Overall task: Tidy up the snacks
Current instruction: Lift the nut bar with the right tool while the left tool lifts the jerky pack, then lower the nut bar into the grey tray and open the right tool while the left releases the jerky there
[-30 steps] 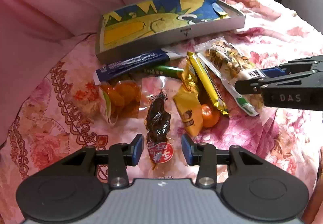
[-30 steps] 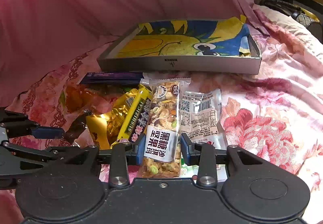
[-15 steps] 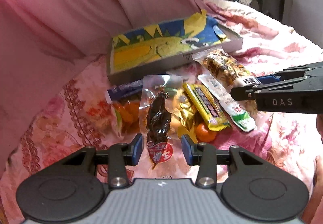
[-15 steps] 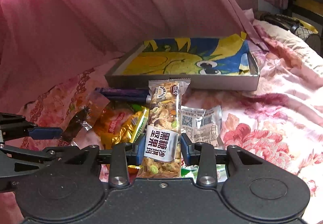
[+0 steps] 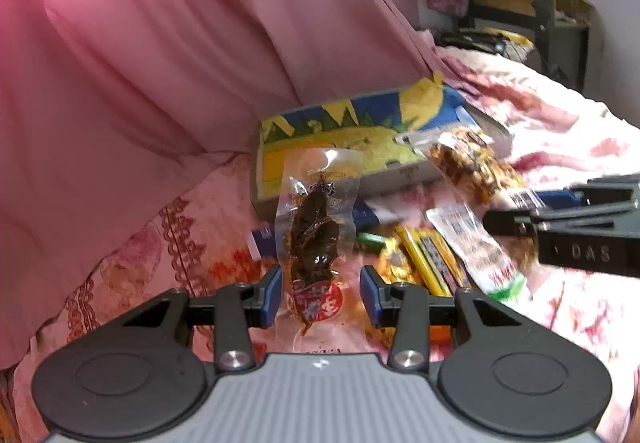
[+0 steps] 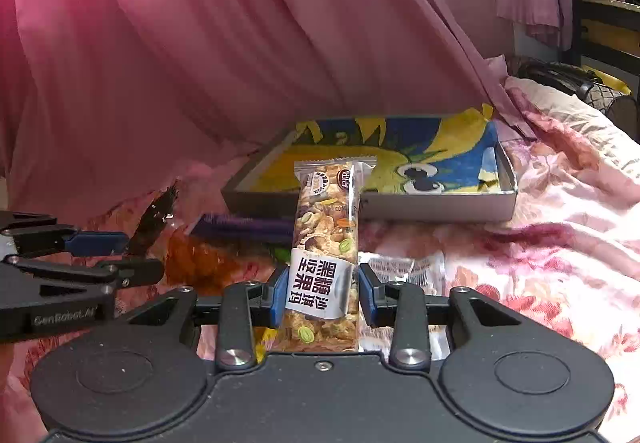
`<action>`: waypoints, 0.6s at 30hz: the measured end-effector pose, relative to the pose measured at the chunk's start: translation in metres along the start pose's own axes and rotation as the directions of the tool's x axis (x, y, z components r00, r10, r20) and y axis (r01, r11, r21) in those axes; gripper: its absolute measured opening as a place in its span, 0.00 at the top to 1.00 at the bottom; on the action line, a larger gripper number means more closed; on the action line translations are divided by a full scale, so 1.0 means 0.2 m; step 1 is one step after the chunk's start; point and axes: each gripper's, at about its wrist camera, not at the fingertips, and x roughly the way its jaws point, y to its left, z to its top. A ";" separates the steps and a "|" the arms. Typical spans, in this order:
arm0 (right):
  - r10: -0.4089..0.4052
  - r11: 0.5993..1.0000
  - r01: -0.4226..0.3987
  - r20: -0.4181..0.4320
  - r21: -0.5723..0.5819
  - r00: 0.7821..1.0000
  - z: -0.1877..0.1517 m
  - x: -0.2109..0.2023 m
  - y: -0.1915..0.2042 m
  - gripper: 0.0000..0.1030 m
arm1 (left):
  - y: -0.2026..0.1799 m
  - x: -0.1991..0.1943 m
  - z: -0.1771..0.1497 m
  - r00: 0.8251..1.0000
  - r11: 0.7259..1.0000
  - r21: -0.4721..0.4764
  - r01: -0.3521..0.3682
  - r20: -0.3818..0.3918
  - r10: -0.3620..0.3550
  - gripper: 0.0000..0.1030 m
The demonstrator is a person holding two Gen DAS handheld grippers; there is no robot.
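Observation:
My left gripper [image 5: 322,295] is shut on a clear packet with a dark dried snack [image 5: 316,239] and holds it up above the bed. My right gripper [image 6: 322,297] is shut on a nut bar [image 6: 326,263] with a white label and holds it upright. A shallow grey tray [image 6: 440,205] lined with a blue and yellow picture lies ahead of both; it also shows in the left wrist view [image 5: 276,203]. The nut bar [image 5: 468,163] and the right gripper [image 5: 560,231] appear at the right of the left wrist view.
Several snacks lie on the floral bedcover before the tray: a yellow bar [image 5: 432,263], a white and green packet [image 5: 476,247], a purple bar [image 6: 244,225], an orange packet [image 6: 196,263]. A pink curtain [image 6: 200,43] hangs behind. A dark shelf [image 5: 532,3] stands far right.
Both grippers have risen from the snack pile with their packets held. The tray now sits lower and farther in both views.

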 end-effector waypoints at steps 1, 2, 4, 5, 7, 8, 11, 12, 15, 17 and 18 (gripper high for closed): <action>-0.001 1.000 0.001 0.006 0.005 1.000 0.01 0.01 0.00 0.63 | 0.01 0.01 0.02 1.000 1.000 -0.005 -0.002 0.006 0.002 0.56; -0.003 1.000 0.003 0.014 0.007 1.000 0.03 0.02 -0.01 0.63 | 0.02 0.03 0.04 1.000 1.000 -0.011 -0.005 0.012 0.005 0.56; -0.015 1.000 0.015 0.038 0.003 0.999 0.07 0.04 -0.01 0.63 | 0.04 0.07 0.10 1.000 1.000 -0.025 -0.006 0.024 0.007 0.56; -0.021 1.000 0.021 0.052 0.002 0.998 0.08 0.05 -0.01 0.63 | 0.05 0.09 0.13 0.999 0.999 -0.033 -0.005 0.032 0.007 0.56; -0.027 1.000 0.025 0.079 0.015 0.997 0.12 0.08 -0.03 0.63 | 0.07 0.14 0.19 0.999 0.999 -0.046 -0.003 0.053 0.005 0.56; -0.027 0.999 0.025 0.089 0.023 0.996 0.15 0.10 -0.04 0.63 | 0.08 0.16 0.21 0.998 0.999 -0.053 -0.004 0.065 0.007 0.56; -0.040 0.999 0.037 0.120 0.033 0.992 0.21 0.16 -0.06 0.63 | 0.10 0.27 0.32 0.995 0.997 -0.079 -0.013 0.099 0.021 0.56; -0.044 0.998 0.040 0.126 0.039 0.991 0.23 0.19 -0.07 0.63 | 0.11 0.31 0.34 0.994 0.996 -0.086 -0.017 0.106 0.026 0.56; -0.058 0.997 0.050 0.136 0.065 0.989 0.28 0.28 -0.11 0.63 | 0.14 0.44 0.44 0.992 0.993 -0.112 -0.025 0.119 0.038 0.56; -0.067 0.995 0.055 0.138 0.088 0.988 0.32 0.35 -0.14 0.63 | 0.16 0.52 0.48 0.993 0.991 -0.131 -0.021 0.116 0.037 0.56; -0.072 0.993 0.059 0.140 0.098 0.988 0.34 0.38 -0.15 0.63 | 0.17 0.56 0.50 0.993 0.990 -0.140 -0.020 0.114 0.036 0.56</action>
